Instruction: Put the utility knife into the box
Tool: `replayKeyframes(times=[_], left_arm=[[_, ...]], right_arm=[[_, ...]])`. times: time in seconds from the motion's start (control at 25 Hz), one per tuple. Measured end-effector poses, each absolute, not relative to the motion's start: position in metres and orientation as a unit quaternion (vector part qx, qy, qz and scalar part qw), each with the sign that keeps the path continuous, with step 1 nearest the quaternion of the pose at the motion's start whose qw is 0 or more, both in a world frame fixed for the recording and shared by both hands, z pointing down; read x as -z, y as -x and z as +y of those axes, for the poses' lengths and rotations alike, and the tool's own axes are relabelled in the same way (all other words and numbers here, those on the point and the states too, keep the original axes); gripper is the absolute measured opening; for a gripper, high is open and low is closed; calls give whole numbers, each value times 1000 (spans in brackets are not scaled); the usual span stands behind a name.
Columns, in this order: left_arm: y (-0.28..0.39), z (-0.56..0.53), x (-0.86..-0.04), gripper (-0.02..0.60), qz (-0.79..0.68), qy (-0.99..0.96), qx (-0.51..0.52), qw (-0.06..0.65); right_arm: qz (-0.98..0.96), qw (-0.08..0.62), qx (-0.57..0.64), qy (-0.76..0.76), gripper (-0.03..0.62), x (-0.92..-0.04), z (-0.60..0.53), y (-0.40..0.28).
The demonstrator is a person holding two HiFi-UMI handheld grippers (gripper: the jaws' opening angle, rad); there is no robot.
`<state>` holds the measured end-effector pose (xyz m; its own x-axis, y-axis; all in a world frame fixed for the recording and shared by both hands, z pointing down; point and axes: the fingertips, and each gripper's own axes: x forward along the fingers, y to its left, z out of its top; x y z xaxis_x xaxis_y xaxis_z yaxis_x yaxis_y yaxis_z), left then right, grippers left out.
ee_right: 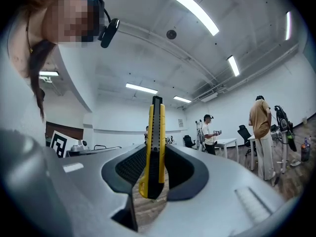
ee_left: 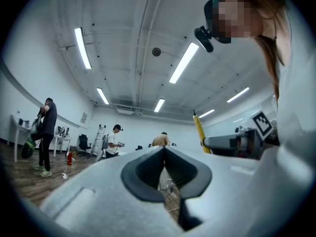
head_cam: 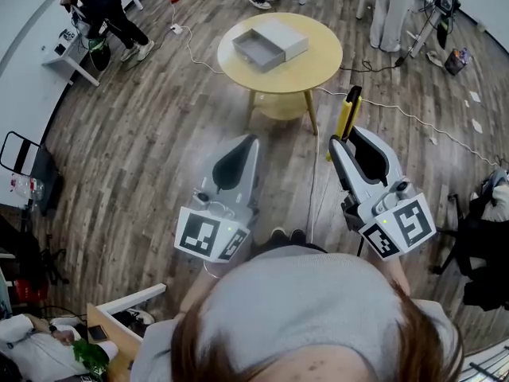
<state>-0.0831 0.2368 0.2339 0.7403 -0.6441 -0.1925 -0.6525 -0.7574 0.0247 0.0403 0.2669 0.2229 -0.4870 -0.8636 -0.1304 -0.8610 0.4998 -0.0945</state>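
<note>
right gripper (ee_right: 154,157) pinches the yellow utility knife (ee_right: 154,142) between its pads, and the knife stands upright with its black tip above the jaws. left gripper (ee_left: 164,152), just beside it, has its jaws pressed together with nothing in them. both hang over the wooden floor (head_cam: 143,150). farther off, the grey box (head_cam: 270,44) lies on the round wooden table (head_cam: 318,74), its drawer slid partly out, well apart from the knife.

Left gripper (head_cam: 248,139) points forward, fingers together; right gripper (head_cam: 342,142) beside it, fingers clamping the utility knife (head_cam: 347,110).
</note>
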Motion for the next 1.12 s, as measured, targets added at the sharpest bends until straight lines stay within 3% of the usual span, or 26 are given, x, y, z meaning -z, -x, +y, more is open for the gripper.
replayKeyframes(times=[1.12], left_arm=[[57,231,-259,2,376,923,-85,11]], right_arm=[[869,91,19,486,120,-238,255,-72]])
